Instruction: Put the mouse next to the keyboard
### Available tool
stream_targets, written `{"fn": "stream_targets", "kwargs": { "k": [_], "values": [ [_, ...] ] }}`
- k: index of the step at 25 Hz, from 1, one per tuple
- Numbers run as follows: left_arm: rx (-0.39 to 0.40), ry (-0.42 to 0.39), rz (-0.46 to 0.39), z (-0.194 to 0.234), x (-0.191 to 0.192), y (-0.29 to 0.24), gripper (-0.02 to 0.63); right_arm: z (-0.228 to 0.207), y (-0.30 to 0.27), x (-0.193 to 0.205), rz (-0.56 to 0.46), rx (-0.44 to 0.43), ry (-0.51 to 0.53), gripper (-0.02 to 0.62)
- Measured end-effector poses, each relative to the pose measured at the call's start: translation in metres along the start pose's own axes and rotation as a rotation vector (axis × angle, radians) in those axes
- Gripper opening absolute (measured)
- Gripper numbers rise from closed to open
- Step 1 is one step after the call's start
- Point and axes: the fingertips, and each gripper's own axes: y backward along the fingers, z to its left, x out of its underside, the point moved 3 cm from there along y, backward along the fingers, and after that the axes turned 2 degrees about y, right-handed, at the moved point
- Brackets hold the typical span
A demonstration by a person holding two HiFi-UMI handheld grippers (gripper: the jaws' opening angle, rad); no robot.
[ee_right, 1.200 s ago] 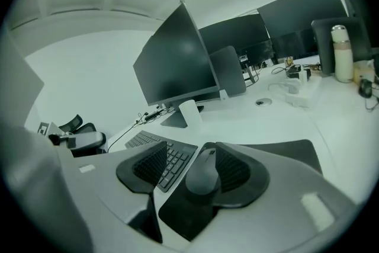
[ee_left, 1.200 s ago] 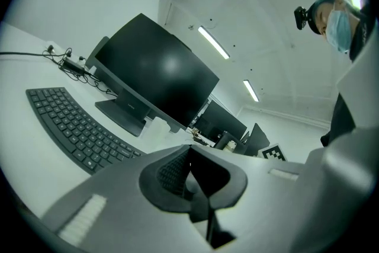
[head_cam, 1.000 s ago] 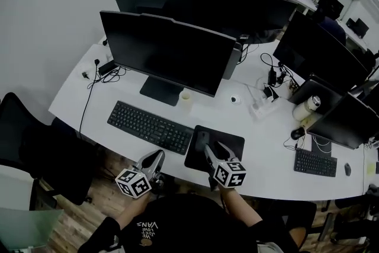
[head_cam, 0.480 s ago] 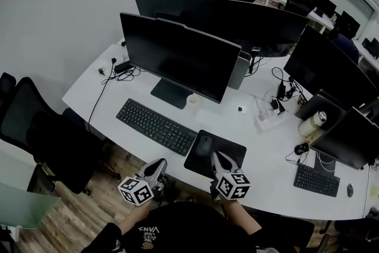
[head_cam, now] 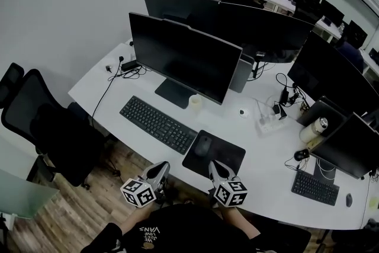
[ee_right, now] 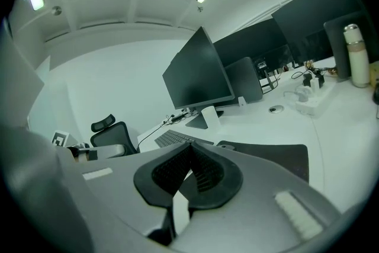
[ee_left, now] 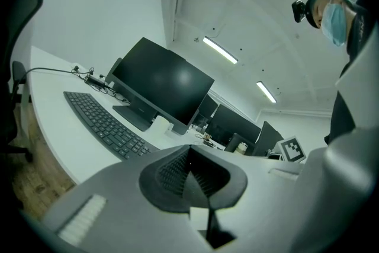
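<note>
A black mouse [head_cam: 202, 145] lies on the left part of a black mouse pad [head_cam: 228, 157], just right of the black keyboard [head_cam: 159, 124] on the white desk [head_cam: 269, 157]. My right gripper [head_cam: 214, 169] hovers at the pad's near edge, short of the mouse, shut with nothing in it. In the right gripper view its jaws [ee_right: 192, 150] are closed together, with the pad [ee_right: 278, 157] and the keyboard [ee_right: 172, 138] beyond. My left gripper [head_cam: 160, 170] hangs off the desk's front edge below the keyboard, shut and empty [ee_left: 188, 152]. The keyboard [ee_left: 103, 121] runs to its left.
A large monitor [head_cam: 183, 59] stands behind the keyboard, with a small white cup [head_cam: 194, 102] by its foot. A power strip [head_cam: 269, 124] and cables lie at the right, near a bottle [head_cam: 314, 129]. A black office chair [head_cam: 50, 127] stands at the left.
The head view has swung, so the desk sits further right and higher. Both grippers have drawn back toward the person; the right one has left the pad's near edge.
</note>
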Motion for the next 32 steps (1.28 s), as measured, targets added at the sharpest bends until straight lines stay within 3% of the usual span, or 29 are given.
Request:
{"fn": "stream_targets", "kwargs": {
  "k": [16,32],
  "values": [
    [0.009,0.002,0.009,-0.009,0.022,0.009,0.002,0.003,0.013,0.014,0.039,0.011,0.055,0.005],
    [0.026,-0.009,0.020,-0.010,0.018,0.013,0.002,0.004,0.019,0.018,0.039,0.042,0.052,0.005]
  ]
}}
